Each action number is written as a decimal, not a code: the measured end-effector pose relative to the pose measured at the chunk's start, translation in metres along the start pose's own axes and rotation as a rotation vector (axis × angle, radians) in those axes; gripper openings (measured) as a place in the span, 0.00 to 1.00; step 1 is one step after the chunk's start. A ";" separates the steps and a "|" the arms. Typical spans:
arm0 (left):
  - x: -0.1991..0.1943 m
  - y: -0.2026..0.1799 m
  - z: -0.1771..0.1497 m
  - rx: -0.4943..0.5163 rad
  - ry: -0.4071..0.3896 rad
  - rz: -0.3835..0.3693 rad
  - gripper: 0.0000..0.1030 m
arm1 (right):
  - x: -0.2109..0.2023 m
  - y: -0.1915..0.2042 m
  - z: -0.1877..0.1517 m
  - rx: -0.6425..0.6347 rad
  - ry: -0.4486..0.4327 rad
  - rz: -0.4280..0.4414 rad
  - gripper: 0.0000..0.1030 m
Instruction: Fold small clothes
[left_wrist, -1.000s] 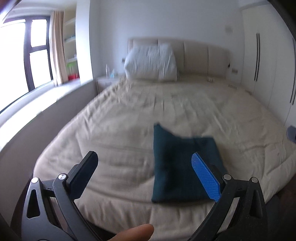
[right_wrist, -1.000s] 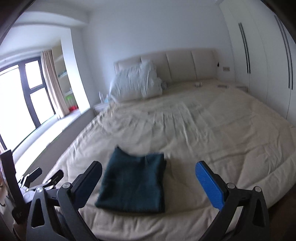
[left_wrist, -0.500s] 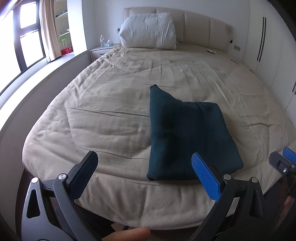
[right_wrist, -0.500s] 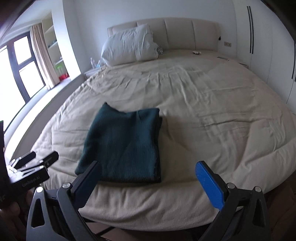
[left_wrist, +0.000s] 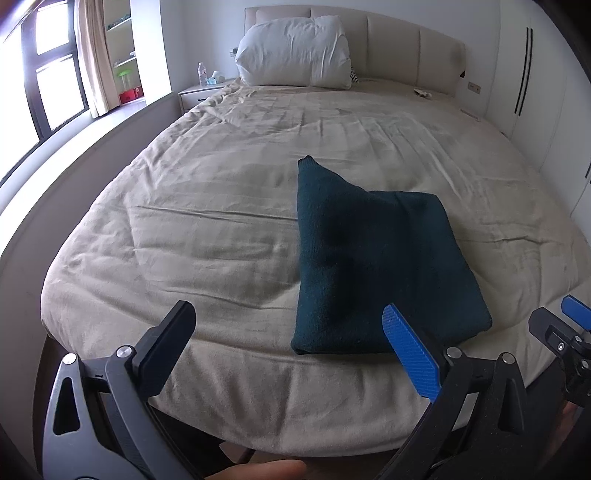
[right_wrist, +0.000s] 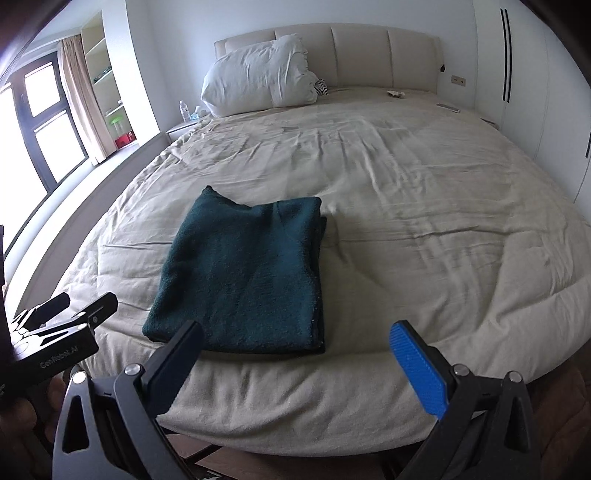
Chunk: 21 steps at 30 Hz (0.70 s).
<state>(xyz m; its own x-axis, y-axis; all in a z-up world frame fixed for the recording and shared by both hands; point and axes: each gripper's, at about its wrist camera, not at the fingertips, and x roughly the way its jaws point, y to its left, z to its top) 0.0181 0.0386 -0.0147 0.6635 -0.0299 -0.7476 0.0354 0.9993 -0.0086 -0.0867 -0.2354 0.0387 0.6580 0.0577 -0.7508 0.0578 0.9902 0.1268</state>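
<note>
Left wrist view: left claw (left_wrist: 293, 338) hanging spread wide, gripping nothing, short of bed's foot edge. Folded dark teal knitted garment (left_wrist: 376, 258) lying flat on wide bed with beige crumpled cover (left_wrist: 229, 177), near foot edge, ahead-right of claw. White pillow (left_wrist: 295, 55) leaning against beige padded headboard (left_wrist: 406, 48). Right claw's tips showing at right edge.

Right wrist view: right claw (right_wrist: 297, 360) gaping, empty. Garment (right_wrist: 247, 273) lying ahead-left. Left claw (right_wrist: 70, 312) showing at left edge, jaw gap unclear.
</note>
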 end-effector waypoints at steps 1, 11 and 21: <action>0.001 0.000 0.000 0.001 0.002 0.000 1.00 | 0.001 0.000 0.000 -0.001 0.001 0.001 1.00; 0.009 0.001 -0.001 -0.007 0.012 0.005 1.00 | 0.005 0.003 -0.001 -0.007 0.014 0.008 1.00; 0.010 0.001 -0.001 -0.009 0.012 0.005 1.00 | 0.007 0.005 -0.002 -0.007 0.019 0.011 1.00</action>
<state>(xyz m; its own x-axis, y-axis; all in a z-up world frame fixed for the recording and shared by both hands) 0.0236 0.0393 -0.0227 0.6543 -0.0243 -0.7558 0.0252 0.9996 -0.0103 -0.0833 -0.2300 0.0325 0.6444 0.0706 -0.7615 0.0452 0.9905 0.1300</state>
